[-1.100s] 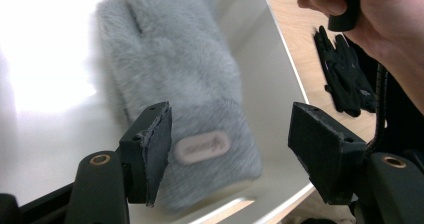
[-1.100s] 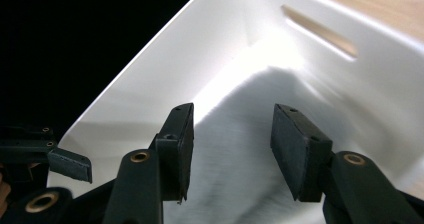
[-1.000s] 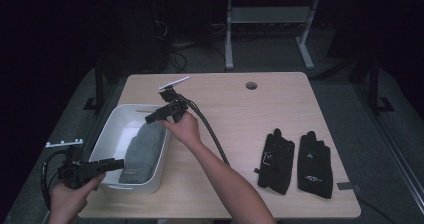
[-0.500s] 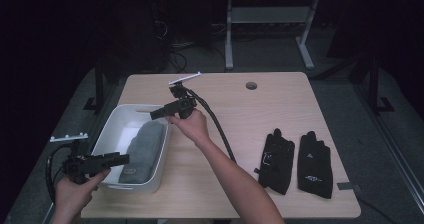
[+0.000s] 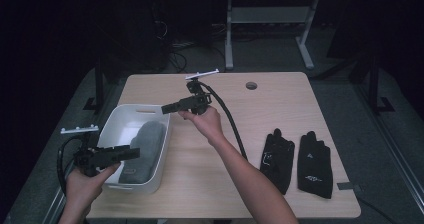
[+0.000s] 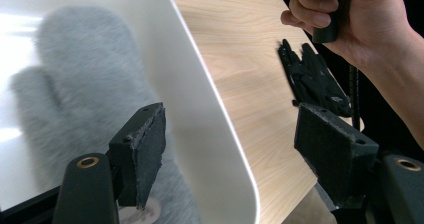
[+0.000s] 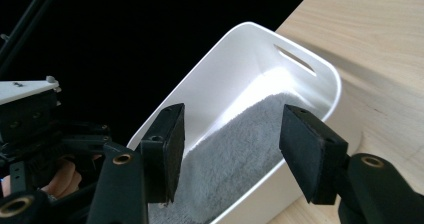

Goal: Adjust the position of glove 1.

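Both grippers are spread and empty, jaws just opening: left gripper (image 5: 131,154) at the bin's (image 5: 116,125) 6 o'clock, right gripper (image 5: 169,108) at 1. The grey mitten (image 5: 145,146) is half hidden by the wall.

A grey fleece mitten (image 5: 144,149) lies flat inside a white plastic bin (image 5: 162,149) — thumb out to the side — at the table's near-left corner.

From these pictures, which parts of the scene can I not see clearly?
- Grey mitten: in the high view, the left gripper covers part of it; whether a second mitten lies beneath cannot be told.
- White bin: its near end is cut off by the bottom edge in the right gripper view.
- Black gloves: the printed logos are too small to read.
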`<state>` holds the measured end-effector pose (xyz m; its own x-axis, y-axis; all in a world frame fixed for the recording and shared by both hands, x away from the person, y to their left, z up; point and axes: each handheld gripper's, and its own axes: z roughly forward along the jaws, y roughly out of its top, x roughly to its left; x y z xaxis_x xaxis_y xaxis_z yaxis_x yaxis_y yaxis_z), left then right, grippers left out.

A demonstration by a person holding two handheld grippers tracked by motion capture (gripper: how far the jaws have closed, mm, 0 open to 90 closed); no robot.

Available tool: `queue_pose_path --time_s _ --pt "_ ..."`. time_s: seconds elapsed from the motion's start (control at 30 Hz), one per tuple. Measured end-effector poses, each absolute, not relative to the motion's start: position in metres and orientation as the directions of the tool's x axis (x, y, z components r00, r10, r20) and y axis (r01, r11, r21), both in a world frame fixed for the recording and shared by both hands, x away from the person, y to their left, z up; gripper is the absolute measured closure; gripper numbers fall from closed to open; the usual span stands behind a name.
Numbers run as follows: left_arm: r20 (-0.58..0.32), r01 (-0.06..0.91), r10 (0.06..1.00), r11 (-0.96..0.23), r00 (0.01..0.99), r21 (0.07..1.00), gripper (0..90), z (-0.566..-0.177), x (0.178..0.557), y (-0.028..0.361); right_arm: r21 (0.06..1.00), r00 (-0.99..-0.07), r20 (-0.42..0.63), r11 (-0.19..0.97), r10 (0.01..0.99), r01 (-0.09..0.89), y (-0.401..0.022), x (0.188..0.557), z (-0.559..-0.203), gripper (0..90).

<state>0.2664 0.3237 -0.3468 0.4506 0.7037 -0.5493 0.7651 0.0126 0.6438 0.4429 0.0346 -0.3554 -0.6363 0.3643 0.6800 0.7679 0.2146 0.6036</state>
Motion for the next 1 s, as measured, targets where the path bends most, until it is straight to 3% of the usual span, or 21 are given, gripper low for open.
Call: queue_pose_path --time_s 1.0 --pt "-0.524 0.747 0.659 -0.088 0.539 0.659 25.7 -0.335 0.281 0.256 0.606 -0.606 0.693 0.139 0.391 0.783 -0.043 0.433 -0.35 41.7"
